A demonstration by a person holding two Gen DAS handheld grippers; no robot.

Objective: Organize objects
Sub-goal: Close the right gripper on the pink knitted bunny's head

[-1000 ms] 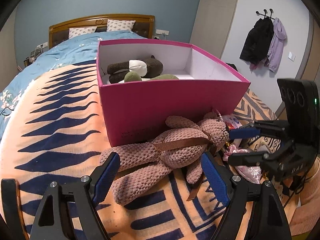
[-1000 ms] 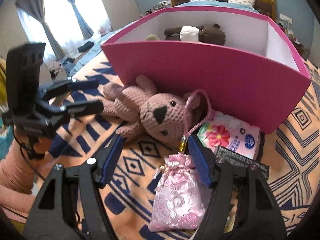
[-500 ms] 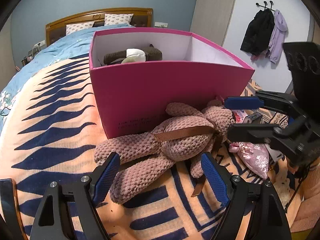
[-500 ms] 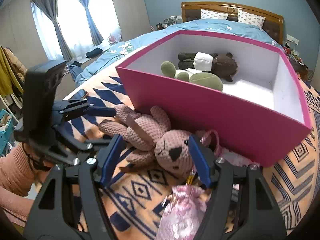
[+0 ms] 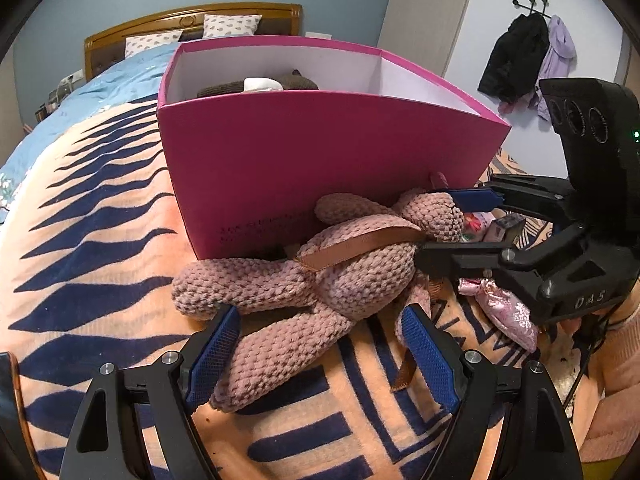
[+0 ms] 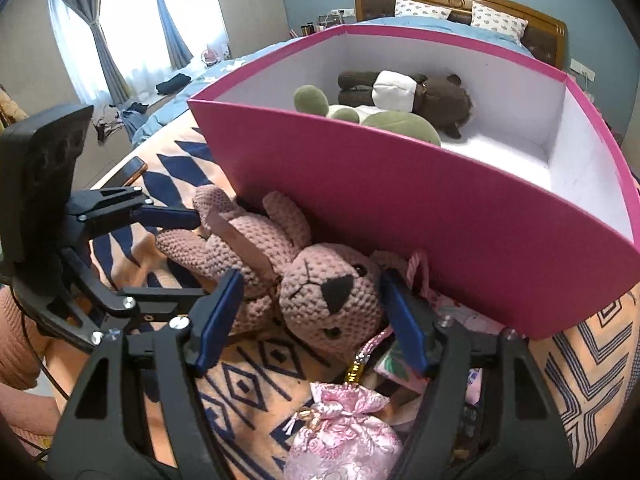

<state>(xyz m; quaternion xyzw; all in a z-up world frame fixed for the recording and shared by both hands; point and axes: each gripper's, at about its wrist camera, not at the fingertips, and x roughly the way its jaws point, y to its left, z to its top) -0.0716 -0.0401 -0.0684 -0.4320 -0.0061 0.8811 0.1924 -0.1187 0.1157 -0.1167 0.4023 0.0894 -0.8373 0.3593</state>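
Setting: a bedroom with blue-grey walls, a wooden headboard (image 5: pixel 192 20) and dark coats on wall hooks (image 5: pixel 524 60); at the far side we note a curtained window (image 6: pixel 132 20). The working surface is a peach blanket with navy geometric pattern (image 5: pixel 100 248) spread over the bed.

Item 1: a large magenta cardboard box with white interior (image 5: pixel 320 160), standing open on the blanket. Inside it, in the right wrist view, we see a dark brown plush bear in a white top (image 6: pixel 416 94) lying along the far wall, and an olive green plush toy (image 6: pixel 384 120) just in front of it.

Item 2: a dusty pink knitted teddy bear with a brown ribbon (image 5: pixel 320 276), lying on the blanket against the near wall of the box, outside it.

Item 3: a small pink satin drawstring pouch (image 6: pixel 344 436), on the blanket near the bear's head, its cord looping up beside the box wall.

Item 4: flat printed packets (image 6: pixel 472 320), partly hidden under the pouch cord and gripper; we cannot tell what they are.

Left gripper (image 5: pixel 320 356): jaws spread wide, blue pads either side of the bear's legs; we cannot tell whether they touch.

Right gripper (image 6: pixel 312 320): jaws likewise spread, flanking the bear's head, not clamped on it.
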